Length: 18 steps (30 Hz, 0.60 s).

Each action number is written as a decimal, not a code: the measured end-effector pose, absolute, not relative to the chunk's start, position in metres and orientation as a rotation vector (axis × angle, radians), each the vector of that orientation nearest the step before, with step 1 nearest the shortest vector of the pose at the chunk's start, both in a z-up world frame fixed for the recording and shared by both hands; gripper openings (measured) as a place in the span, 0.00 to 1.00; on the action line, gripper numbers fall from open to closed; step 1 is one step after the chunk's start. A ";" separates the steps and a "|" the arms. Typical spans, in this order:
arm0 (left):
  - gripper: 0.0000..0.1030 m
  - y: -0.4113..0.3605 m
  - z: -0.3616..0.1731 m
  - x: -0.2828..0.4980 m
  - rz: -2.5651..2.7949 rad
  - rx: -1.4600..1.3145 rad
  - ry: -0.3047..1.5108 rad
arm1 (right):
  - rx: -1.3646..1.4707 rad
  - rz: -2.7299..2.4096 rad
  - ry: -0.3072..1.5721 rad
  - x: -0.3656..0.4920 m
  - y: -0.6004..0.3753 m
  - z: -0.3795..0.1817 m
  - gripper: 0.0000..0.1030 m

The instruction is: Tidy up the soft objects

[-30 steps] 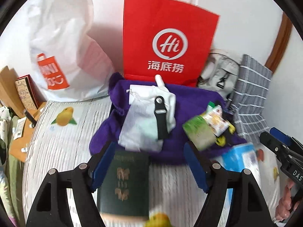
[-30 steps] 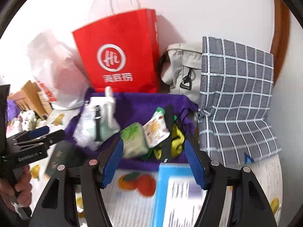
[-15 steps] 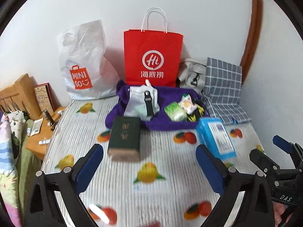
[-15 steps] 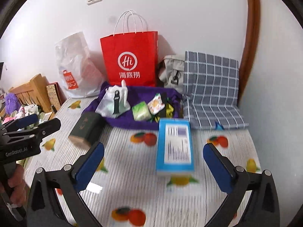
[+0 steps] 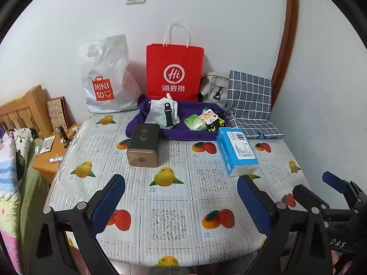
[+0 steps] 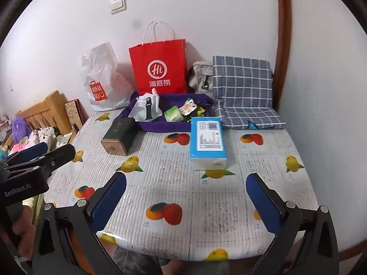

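Table (image 5: 174,208) with fruit-print cover as landmark. Purple bag (image 5: 179,128) at far edge holds small packets; red paper bag (image 5: 174,73) upright behind. Blue tissue pack (image 5: 236,151) mid-right, dark tin (image 5: 144,144) mid-left, both just before purple bag. Left gripper (image 5: 181,197) and right gripper (image 6: 186,194) over near edge, jaws wide, empty. Step seemingly between picks; next: reach for tissue pack. Path unobstructed.

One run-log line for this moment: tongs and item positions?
left tongs open, empty | right tongs open, empty | dark box, blue tissue pack on table | purple bag behind
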<state>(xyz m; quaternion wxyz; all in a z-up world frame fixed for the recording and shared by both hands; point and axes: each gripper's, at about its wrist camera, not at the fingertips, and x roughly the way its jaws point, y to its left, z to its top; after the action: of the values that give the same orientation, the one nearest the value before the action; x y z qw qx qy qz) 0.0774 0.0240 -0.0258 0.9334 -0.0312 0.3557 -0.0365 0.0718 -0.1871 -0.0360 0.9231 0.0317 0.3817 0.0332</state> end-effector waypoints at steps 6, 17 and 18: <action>0.96 0.017 -0.022 0.060 -0.080 -0.039 0.714 | 0.064 0.048 0.745 0.050 -0.193 -0.023 0.99; 0.96 0.009 -0.021 0.046 -0.091 -0.019 0.707 | 0.067 0.033 0.730 0.034 -0.198 -0.021 0.99; 0.96 0.009 -0.021 0.046 -0.091 -0.019 0.706 | 0.067 0.034 0.730 0.033 -0.198 -0.021 0.99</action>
<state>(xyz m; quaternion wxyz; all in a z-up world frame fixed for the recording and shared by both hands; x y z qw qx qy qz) 0.0458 0.0088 -0.0211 0.9373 -0.0095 0.3456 -0.0445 0.0328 -0.1984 -0.0210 0.9335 0.0329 0.3567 0.0164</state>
